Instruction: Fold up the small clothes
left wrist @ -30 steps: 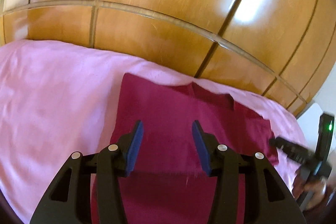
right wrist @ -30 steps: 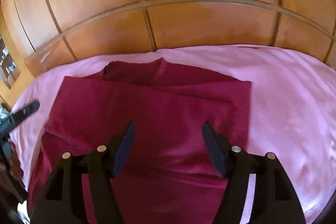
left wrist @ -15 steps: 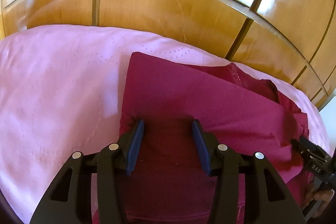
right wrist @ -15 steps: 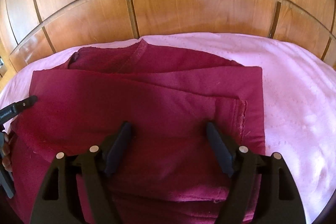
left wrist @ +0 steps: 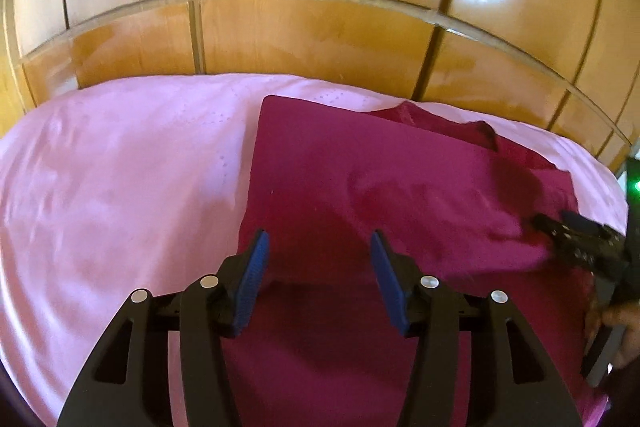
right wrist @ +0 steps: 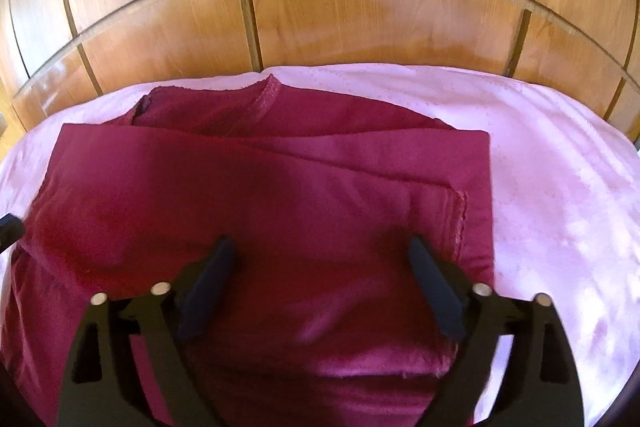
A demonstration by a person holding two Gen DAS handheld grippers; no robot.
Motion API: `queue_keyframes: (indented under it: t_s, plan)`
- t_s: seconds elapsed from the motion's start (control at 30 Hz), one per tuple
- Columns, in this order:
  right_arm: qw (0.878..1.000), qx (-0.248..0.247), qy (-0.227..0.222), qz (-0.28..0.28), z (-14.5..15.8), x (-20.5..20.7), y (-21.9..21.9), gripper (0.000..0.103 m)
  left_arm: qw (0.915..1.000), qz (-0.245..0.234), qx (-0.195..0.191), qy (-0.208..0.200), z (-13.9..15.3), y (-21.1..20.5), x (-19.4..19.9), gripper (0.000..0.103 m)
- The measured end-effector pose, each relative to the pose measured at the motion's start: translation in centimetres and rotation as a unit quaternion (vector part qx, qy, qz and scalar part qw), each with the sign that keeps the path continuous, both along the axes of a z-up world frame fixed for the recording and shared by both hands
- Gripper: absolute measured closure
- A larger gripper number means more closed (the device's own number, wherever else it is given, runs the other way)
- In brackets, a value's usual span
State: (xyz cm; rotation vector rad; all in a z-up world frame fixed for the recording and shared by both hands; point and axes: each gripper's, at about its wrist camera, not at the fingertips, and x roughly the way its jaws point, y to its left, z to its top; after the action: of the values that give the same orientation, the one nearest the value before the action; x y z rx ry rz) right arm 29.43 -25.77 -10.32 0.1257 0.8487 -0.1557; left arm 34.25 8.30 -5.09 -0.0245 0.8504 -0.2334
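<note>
A maroon garment (left wrist: 360,179) lies folded on the pink bed sheet (left wrist: 120,187), its collar (right wrist: 266,99) towards the wooden wall. My left gripper (left wrist: 318,251), with blue pads, hovers over the garment's near left part. Its jaws are opening a little, the pads press on nothing, and only flat cloth shows between them. My right gripper (right wrist: 320,255) stands over the garment's near right part beside a hemmed edge (right wrist: 460,219). Its jaws are opening wide, with flat cloth between them but no grip. The right gripper (left wrist: 576,239) also shows at the left wrist view's right edge, on the cloth.
A wooden panelled wall (right wrist: 320,7) rises right behind the bed. Pink sheet (right wrist: 560,187) stretches to the right of the garment and to its left. A person's hand (left wrist: 616,323) holds the right gripper's handle at the frame edge.
The right jaws have spread much wider. The left gripper pressed closer to the folded cloth, then drew back, and its jaws widened slightly. The garment's top layer lies flatter now.
</note>
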Motion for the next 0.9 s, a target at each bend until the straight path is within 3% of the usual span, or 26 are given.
queue_keyframes:
  t_s: [0.23, 0.3, 0.43, 0.63, 0.73, 0.77, 0.9]
  plan:
    - [1.0, -0.006, -0.02, 0.006, 2.5, -2.9, 2.0, 0.012, 0.9997, -0.004, -0.006, -0.022, 1.9, 0.8, -3.3, 0.051]
    - [0.999, -0.003, -0.029, 0.016, 3.3, -3.3, 2.8, 0.012, 0.9995, -0.006, -0.01, -0.029, 2.3, 0.9, -4.1, 0.042]
    - [0.999, -0.011, -0.032, 0.033, 3.9, -3.3, 4.4, 0.012, 0.9989, -0.006, -0.012, -0.046, 3.2, 1.0, -5.5, 0.041]
    - [1.0, -0.004, -0.006, 0.028, 2.7, -1.4, 4.9, 0.012, 0.9988, -0.006, -0.018, -0.045, 3.4, 1.2, -6.3, 0.041]
    - [0.998, -0.004, 0.051, 0.032, 0.0, -0.2, 5.1, 0.011, 0.9991, -0.006, -0.017, -0.039, 3.0, 1.5, -6.7, 0.039]
    - [0.998, -0.008, 0.052, 0.035, -0.7, -0.2, 5.3, 0.01, 0.9994, -0.007, -0.016, -0.031, 2.6, 1.6, -6.8, 0.035]
    - [0.998, -0.012, 0.045, 0.031, -0.7, -0.6, 5.4, 0.01, 0.9998, -0.005, -0.018, 0.001, 0.8, 2.9, -7.7, 0.035]
